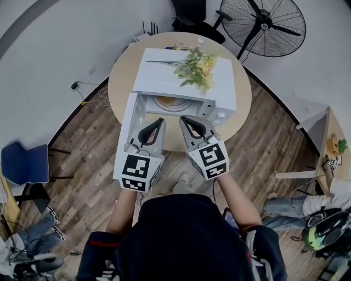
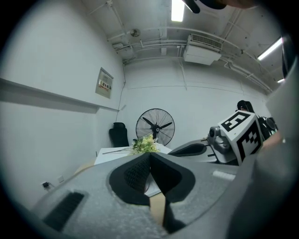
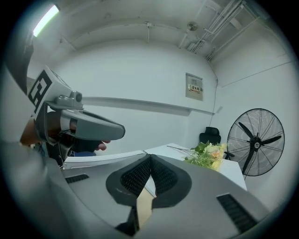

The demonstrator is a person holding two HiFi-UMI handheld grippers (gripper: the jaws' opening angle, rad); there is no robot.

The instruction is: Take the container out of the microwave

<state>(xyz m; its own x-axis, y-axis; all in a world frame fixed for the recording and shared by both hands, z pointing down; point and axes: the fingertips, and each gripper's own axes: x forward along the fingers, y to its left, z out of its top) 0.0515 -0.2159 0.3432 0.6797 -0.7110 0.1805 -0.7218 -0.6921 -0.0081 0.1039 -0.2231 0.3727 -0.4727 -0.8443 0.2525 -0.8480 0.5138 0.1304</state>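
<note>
A white microwave (image 1: 159, 74) stands on a round wooden table (image 1: 122, 77), its door (image 1: 130, 115) swung open to the left. Inside the cavity sits a pale round container (image 1: 164, 102) with something orange in it, only partly visible under the top edge. My left gripper (image 1: 160, 122) and right gripper (image 1: 183, 119) hover side by side just in front of the opening, both shut and empty. The left gripper view shows its jaws (image 2: 149, 155) closed tip to tip; in the right gripper view the jaws (image 3: 150, 157) are closed too. Neither gripper view shows the container.
A bunch of artificial flowers (image 1: 196, 67) lies on the microwave's top. A large black floor fan (image 1: 266, 26) and a black chair (image 1: 189, 16) stand behind the table. A blue chair (image 1: 24, 163) is at the left, a small desk (image 1: 334, 153) at the right.
</note>
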